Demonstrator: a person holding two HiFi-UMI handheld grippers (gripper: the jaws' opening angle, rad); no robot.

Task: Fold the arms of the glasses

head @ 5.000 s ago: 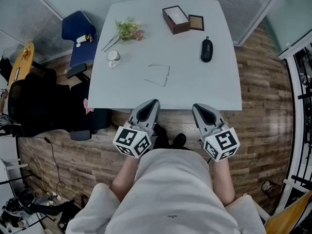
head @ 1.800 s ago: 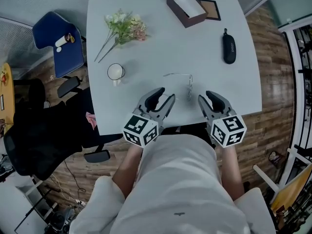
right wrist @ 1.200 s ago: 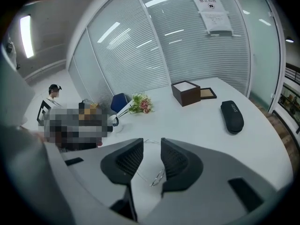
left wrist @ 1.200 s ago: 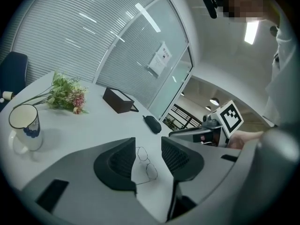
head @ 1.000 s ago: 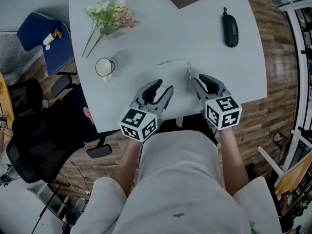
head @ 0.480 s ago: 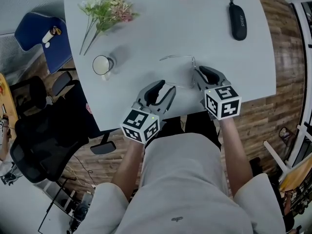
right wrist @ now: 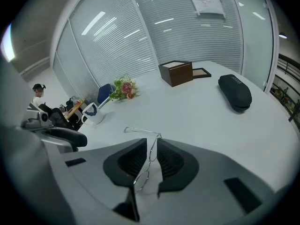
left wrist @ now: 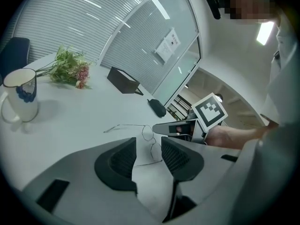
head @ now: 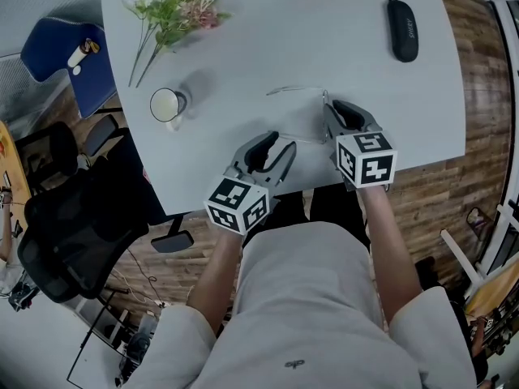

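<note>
While the left tongs (left wrist: 148,146) hang nearest: jaws apart and empty, tips just short of the near arm.
Right tongs (right wrist: 152,146): jaws have just been narrowing; they straddle the lens front, pads not yet pinching it.
Glasses (head: 296,90): flat on the surface (head: 243,55) near its front edge, both arms splayed open.
Handling: thin wire, probably featherlight, springy and easily bent; likely to skate on the smooth top.
Hold: steady the front at a hinge corner and push each arm close to its hinge.
Beyond: mug (head: 166,104) and case (head: 403,35), well apart.

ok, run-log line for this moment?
phase: pre-grasp | right gripper: jaws just been closing, glasses front between them, not clamped | left gripper: open, empty | glasses: arms unfolded, on table
</note>
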